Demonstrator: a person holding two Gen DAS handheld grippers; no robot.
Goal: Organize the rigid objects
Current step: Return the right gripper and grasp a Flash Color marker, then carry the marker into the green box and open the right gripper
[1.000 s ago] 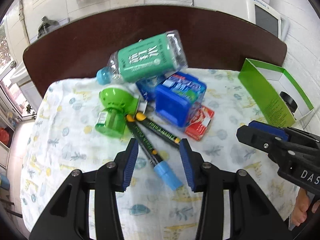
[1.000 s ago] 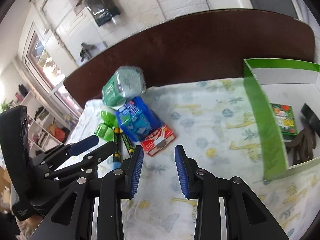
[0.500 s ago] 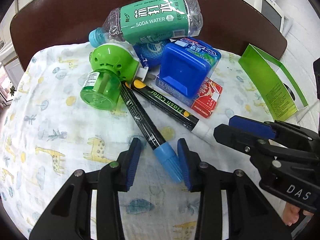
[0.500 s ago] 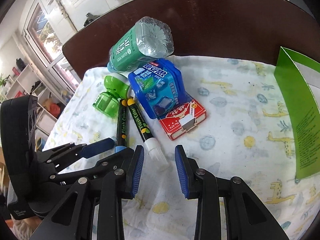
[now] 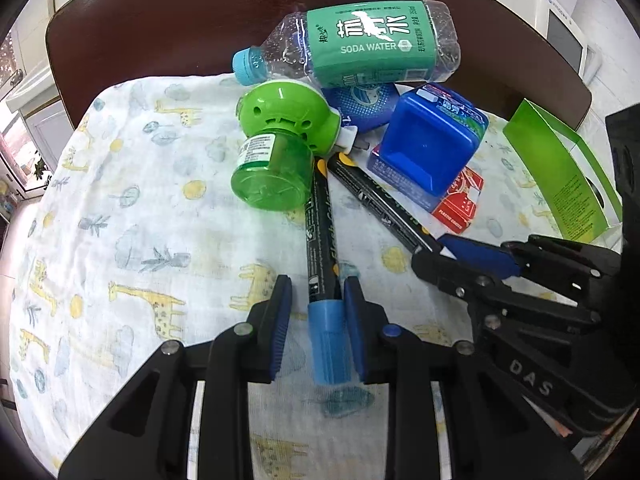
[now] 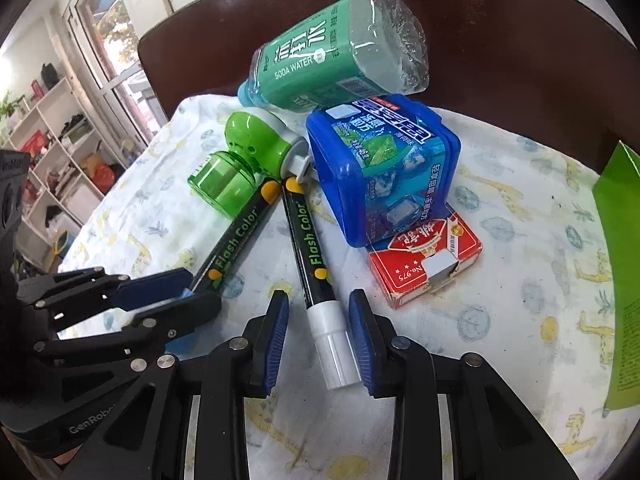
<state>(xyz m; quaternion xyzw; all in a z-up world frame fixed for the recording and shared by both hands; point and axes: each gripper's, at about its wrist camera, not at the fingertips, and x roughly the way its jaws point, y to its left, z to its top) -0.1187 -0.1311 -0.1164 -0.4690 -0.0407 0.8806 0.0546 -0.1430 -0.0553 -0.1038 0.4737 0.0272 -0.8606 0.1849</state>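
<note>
Two black Flash Color markers lie on the giraffe-print cloth. My left gripper (image 5: 318, 304) is open, its fingers on either side of the blue-capped marker (image 5: 322, 248). My right gripper (image 6: 318, 322) is open, its fingers on either side of the white-capped marker (image 6: 310, 248). Behind the markers lie a green plug-in repellent bottle (image 5: 280, 148), a blue plastic box (image 6: 380, 168), a red card pack (image 6: 424, 260) and a soda water bottle (image 5: 360, 44). The left gripper also shows in the right wrist view (image 6: 160, 292), and the right gripper in the left wrist view (image 5: 460, 256).
An open green cardboard box (image 5: 560, 172) stands at the right on the cloth (image 5: 120, 220). The dark brown table edge (image 5: 160, 32) runs behind the pile. A white appliance stands at the back right.
Both grippers have moved forward and down; each marker's capped end now lies between a pair of fingers. The objects have not moved.
</note>
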